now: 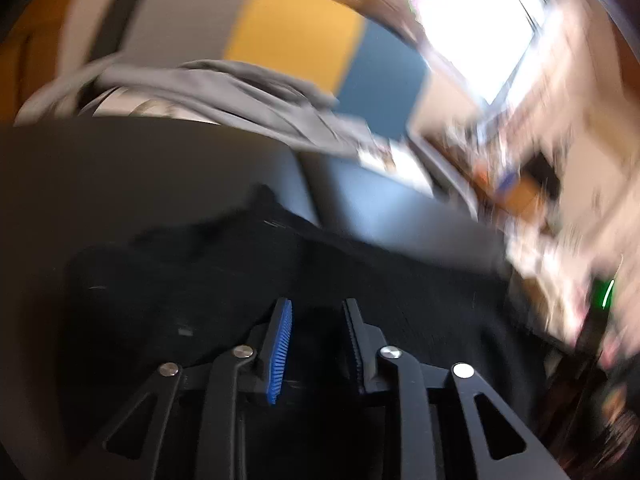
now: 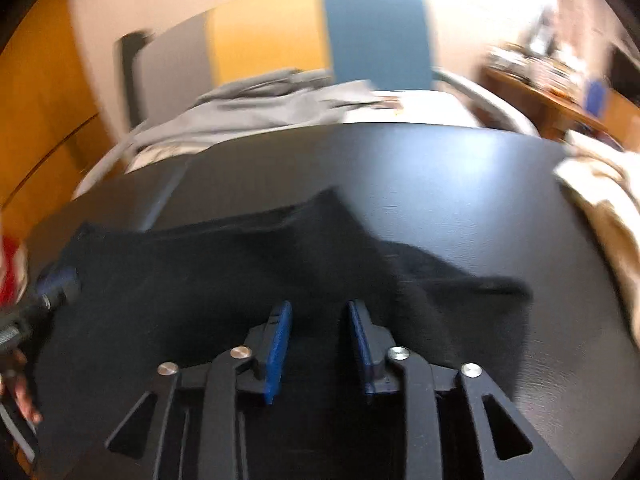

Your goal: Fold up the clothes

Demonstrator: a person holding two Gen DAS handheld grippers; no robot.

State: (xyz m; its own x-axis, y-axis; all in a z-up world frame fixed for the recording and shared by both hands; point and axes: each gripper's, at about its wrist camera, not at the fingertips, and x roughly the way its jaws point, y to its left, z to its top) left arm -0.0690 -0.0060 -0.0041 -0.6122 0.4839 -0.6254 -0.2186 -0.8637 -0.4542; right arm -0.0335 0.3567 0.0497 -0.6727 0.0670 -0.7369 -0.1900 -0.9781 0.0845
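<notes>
**A:** so the black garment [image 2: 248,272] is lying rumpled on the dark desk [image 2: 460,184], one corner peaked up, a flap trailing off right. Both frames are blurry.

**B:** yeah, and the left claw [image 1: 316,312] and right claw [image 2: 318,312] are both spread apart over it, gripping nothing. Bare desk beyond the cloth's far edge, grey clothes [image 2: 256,108] heaped past that.
</notes>
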